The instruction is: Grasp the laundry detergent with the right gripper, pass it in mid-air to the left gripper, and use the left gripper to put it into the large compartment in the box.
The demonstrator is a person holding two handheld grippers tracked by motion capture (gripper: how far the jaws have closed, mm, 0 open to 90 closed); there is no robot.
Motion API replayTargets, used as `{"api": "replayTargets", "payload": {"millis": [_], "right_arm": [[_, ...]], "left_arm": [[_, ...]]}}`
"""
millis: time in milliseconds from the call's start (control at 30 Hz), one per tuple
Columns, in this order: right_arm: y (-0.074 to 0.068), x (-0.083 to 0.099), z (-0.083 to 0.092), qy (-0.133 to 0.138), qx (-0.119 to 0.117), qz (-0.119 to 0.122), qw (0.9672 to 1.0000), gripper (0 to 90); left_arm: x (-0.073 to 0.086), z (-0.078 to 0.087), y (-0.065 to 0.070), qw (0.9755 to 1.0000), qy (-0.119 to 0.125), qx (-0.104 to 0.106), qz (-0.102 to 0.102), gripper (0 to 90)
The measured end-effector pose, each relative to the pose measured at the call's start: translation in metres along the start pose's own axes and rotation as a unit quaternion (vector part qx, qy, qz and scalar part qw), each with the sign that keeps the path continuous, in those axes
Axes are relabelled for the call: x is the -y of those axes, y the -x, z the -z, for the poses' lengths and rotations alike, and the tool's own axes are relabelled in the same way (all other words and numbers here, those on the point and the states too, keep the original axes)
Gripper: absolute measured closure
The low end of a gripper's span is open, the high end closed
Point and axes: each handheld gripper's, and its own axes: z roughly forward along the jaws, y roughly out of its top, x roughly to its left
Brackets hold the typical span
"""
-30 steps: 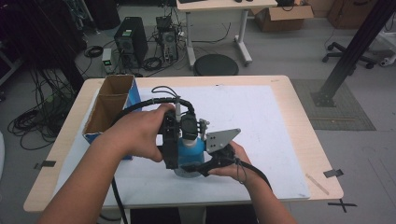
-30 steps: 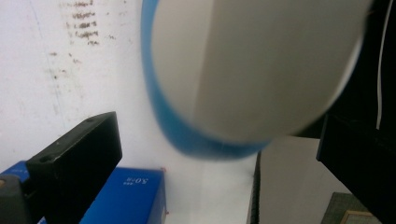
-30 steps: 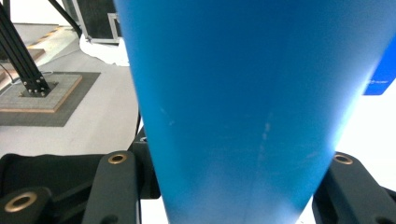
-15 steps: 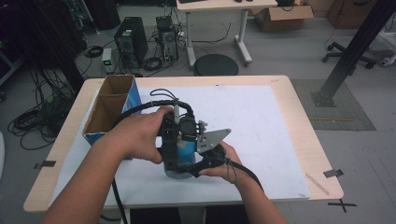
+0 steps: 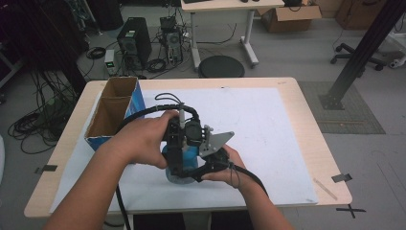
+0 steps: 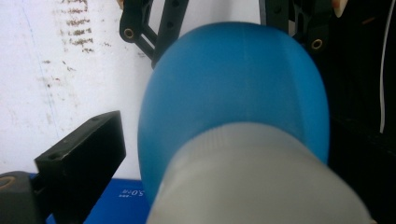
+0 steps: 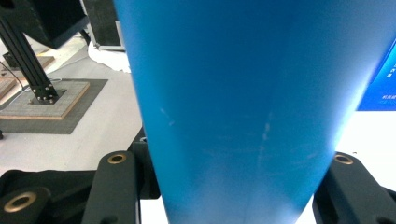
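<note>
The right gripper (image 5: 194,167) has its jaws closed against the sides of a blue bottle (image 7: 243,107), whose smooth, faintly scuffed plastic body rises straight between them. Directly above it, the left gripper (image 5: 184,139) points down at the bottle's pale ribbed cap (image 6: 261,182); one jaw stands clear beside the cap, the other is hidden, so I cannot tell its grip. Judging by this, the bottle is secured upright and the cap work remains. Beyond both, the white-covered surface (image 5: 268,120) carries an open cardboard box (image 5: 115,108) with blue sides.
</note>
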Motion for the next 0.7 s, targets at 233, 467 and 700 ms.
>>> {"api": "replayTargets", "payload": {"millis": [233, 467, 700], "right_arm": [[-0.0007, -0.0006, -0.0003, -0.001, -0.001, 0.001, 1.0000, 45.8], [-0.0016, -0.0002, -0.0010, 0.000, -0.001, 0.001, 1.0000, 45.8], [-0.0018, -0.0010, -0.0015, 0.001, 0.000, 0.004, 1.0000, 45.8]], "left_arm": [[-0.0012, 0.0003, 0.0004, 1.0000, -0.001, 0.003, -0.002, 7.0], [-0.0011, 0.0009, 0.0009, 1.0000, -0.004, -0.002, -0.001, 9.7], [-0.0007, 0.0010, 0.0012, 1.0000, -0.004, -0.002, -0.004, 15.2]]}}
